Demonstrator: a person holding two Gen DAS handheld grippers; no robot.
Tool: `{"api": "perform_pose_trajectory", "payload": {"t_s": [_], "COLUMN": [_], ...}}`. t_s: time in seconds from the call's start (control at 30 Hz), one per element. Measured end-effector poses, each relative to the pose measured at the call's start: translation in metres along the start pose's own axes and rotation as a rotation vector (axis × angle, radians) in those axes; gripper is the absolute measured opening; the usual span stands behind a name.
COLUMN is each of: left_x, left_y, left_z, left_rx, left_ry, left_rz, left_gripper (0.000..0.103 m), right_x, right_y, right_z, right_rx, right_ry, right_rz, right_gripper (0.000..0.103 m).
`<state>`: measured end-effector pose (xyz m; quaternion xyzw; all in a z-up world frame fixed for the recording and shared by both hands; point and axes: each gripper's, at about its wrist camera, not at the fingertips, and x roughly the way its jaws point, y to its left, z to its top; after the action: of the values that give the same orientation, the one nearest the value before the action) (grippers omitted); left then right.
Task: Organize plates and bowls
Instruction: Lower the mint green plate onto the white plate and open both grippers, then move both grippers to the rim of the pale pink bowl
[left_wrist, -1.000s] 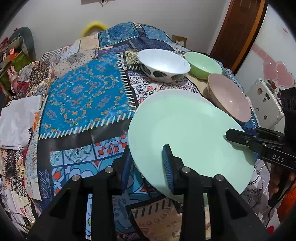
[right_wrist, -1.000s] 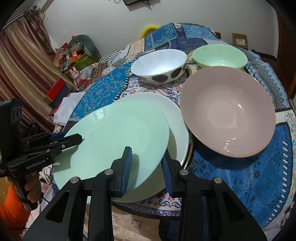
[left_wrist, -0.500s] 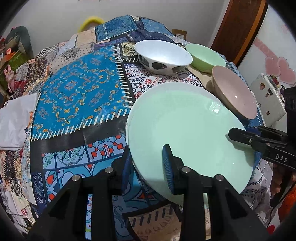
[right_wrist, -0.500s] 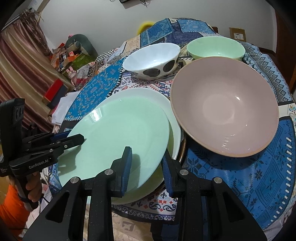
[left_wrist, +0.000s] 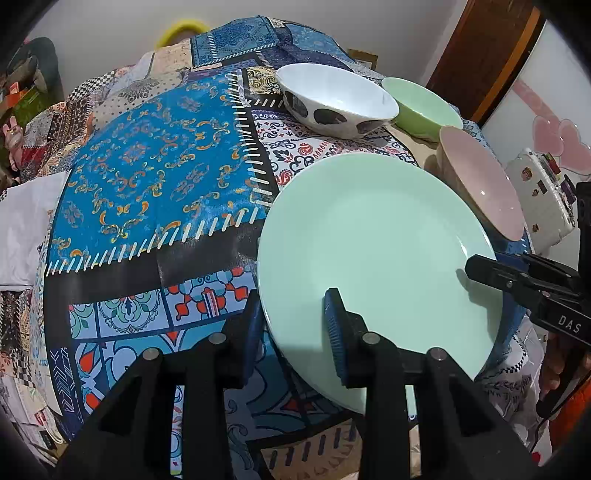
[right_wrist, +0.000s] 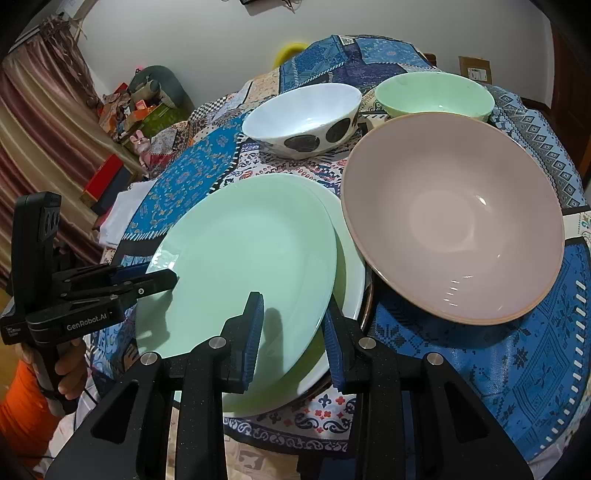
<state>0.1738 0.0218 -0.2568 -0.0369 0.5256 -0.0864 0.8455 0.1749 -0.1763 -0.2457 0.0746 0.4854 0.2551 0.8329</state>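
The mint-green plate (left_wrist: 376, 251) has a smooth, glossy glazed look, with soft highlights near its rim. The pink bowl (right_wrist: 452, 218) is glazed too, smooth and shiny, with bright glints inside. The white bowl (right_wrist: 303, 114) with dark spots and the green bowl (right_wrist: 432, 94) look equally glossy. The patchwork tablecloth (left_wrist: 147, 177) is printed, with a slight sheen. Both grippers' bodies are matt black, finely speckled plastic with shiny metal pins; their blue pads (right_wrist: 253, 332) are ribbed.

Left tool (left_wrist: 293, 325) and right tool (left_wrist: 480, 269) both clamp the mint-green plate (left_wrist: 373, 254) over the tablecloth (left_wrist: 155, 177).
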Motion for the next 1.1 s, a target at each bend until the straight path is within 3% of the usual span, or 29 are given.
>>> {"api": "perform_pose_trajectory", "payload": {"t_s": [0.3, 0.47, 0.67, 0.77, 0.97, 1.1], "left_x": [-0.001, -0.016, -0.041, -0.053, -0.062, -0.053], "left_y": [-0.006, -0.015, -0.032, -0.043, -0.069, -0.085], "left_z": [0.0, -0.001, 0.007, 0.017, 0.04, 0.058], "left_rx": [0.026, 0.079, 0.105, 0.101, 0.127, 0.141], "left_ry": [-0.002, -0.055, -0.113, -0.147, -0.21, -0.202], "left_rz": [0.025, 0.06, 0.055, 0.039, 0.053, 0.03], "left_gripper": [0.033, 0.033, 0.033, 0.039, 0.062, 0.065], "right_x": [-0.005, -0.019, -0.049, -0.062, -0.079, -0.085], "right_y": [0.001, 0.004, -0.008, -0.016, -0.035, -0.048], "right_z": [0.0, -0.001, 0.004, 0.008, 0.013, 0.014], "right_rx": [-0.02, -0.081, -0.07, -0.055, -0.022, -0.022], "right_ry": [-0.016, -0.066, -0.147, -0.18, -0.219, -0.231], "right_rz": [-0.034, -0.115, -0.134, -0.15, -0.195, -0.238], "right_gripper": [0.028, 0.028, 0.028, 0.028, 0.031, 0.037]}}
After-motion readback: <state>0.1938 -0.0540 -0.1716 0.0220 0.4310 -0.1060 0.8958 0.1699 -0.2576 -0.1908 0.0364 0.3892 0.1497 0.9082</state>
